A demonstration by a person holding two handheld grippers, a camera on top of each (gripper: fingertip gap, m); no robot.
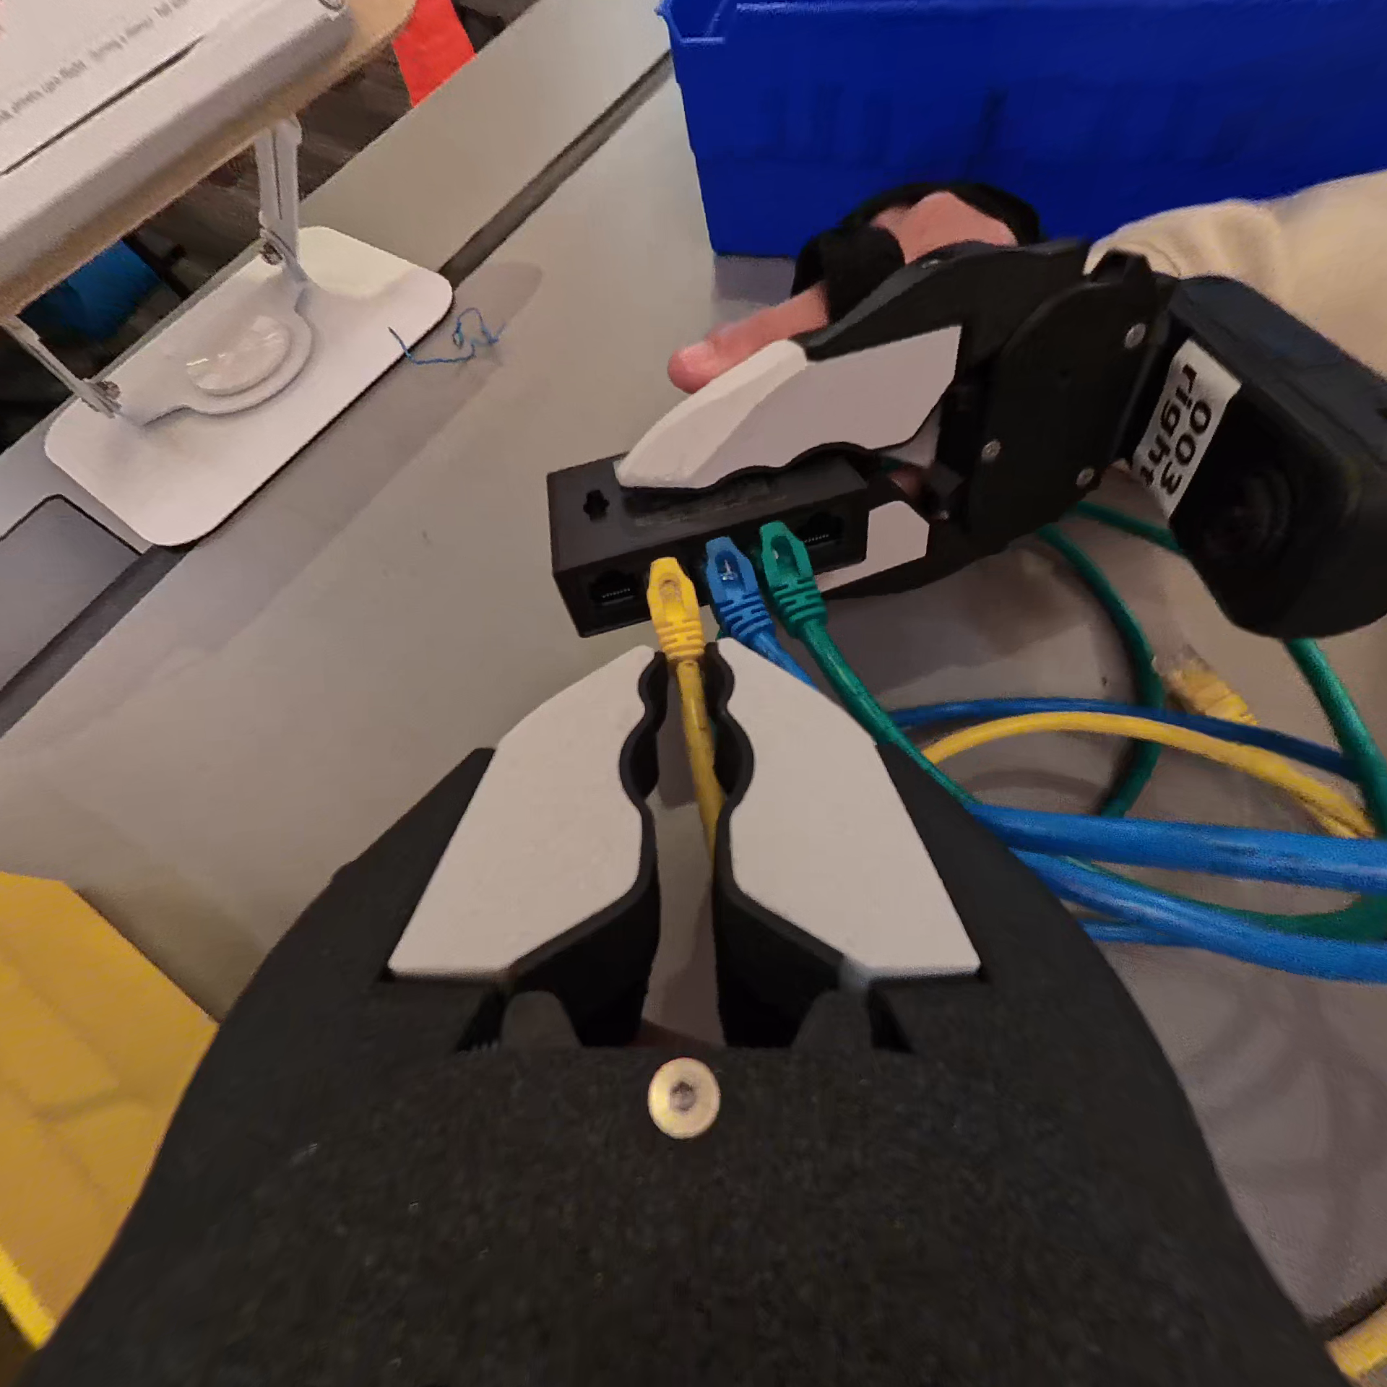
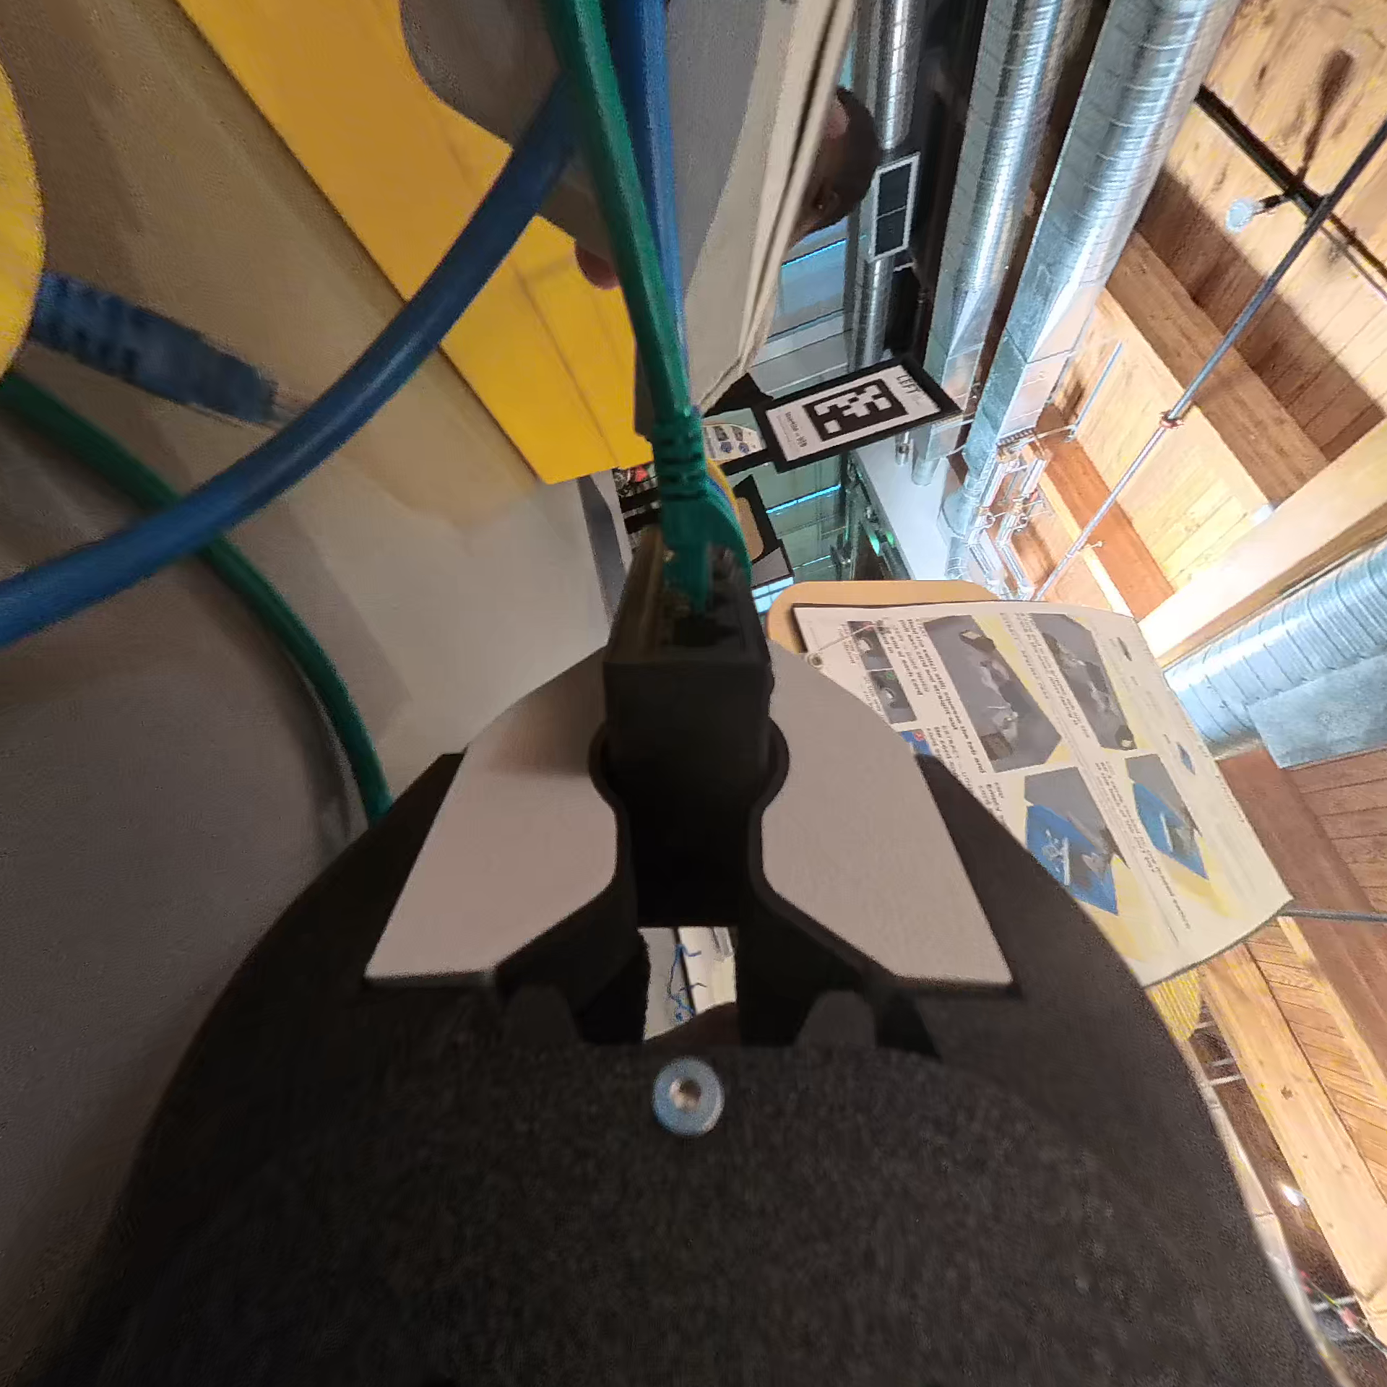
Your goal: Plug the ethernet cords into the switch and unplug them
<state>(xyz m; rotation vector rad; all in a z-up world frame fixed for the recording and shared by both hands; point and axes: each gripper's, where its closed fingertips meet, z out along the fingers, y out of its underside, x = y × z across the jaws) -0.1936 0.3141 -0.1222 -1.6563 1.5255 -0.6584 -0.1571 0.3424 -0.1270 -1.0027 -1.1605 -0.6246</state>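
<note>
A black switch (image 1: 600,540) is clamped flat between the fingers of my right gripper (image 1: 698,518), one above and one below. In the right wrist view my right gripper (image 2: 687,668) is shut on the switch's (image 2: 687,713) end. A yellow plug (image 1: 675,600), a blue plug (image 1: 739,593) and a green plug (image 1: 788,578) sit in adjacent front ports. The green plug (image 2: 687,510) also shows in the right wrist view. My left gripper (image 1: 687,660) is closed around the yellow cord (image 1: 694,720) just behind its plug.
A blue bin (image 1: 1051,97) stands behind the switch. A white stand (image 1: 248,375) is at the back left and a yellow bin (image 1: 75,1051) at the near left. Blue, green and yellow cord loops (image 1: 1126,848) lie at the right with a loose yellow plug (image 1: 1208,694).
</note>
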